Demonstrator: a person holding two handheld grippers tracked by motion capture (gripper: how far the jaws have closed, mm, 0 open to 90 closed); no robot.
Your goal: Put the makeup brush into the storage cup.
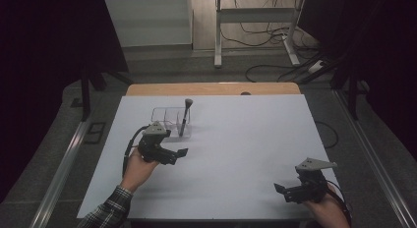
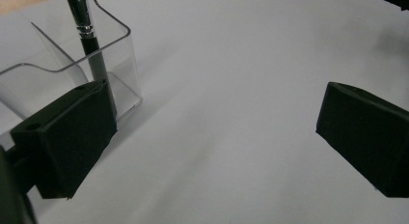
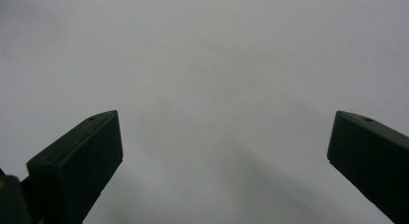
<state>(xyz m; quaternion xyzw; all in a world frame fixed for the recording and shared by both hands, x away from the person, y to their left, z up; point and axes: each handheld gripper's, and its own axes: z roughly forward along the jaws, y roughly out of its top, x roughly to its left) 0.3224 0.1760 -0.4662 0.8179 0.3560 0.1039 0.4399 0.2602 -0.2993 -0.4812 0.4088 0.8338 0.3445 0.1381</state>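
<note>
We see a makeup brush [image 1: 185,118] standing tilted, bristles up, in the right-hand compartment of a clear organiser [image 1: 166,115] that sits left of the middle of the white tabletop [image 1: 236,139]. Our left gripper [image 1: 178,154] hovers at about seven o'clock from the organiser, just beside it, its jaws wide apart and holding nothing. Our right gripper [image 1: 281,190] sits well apart near the tabletop's five o'clock corner, jaws likewise spread wide over bare white surface.
</note>
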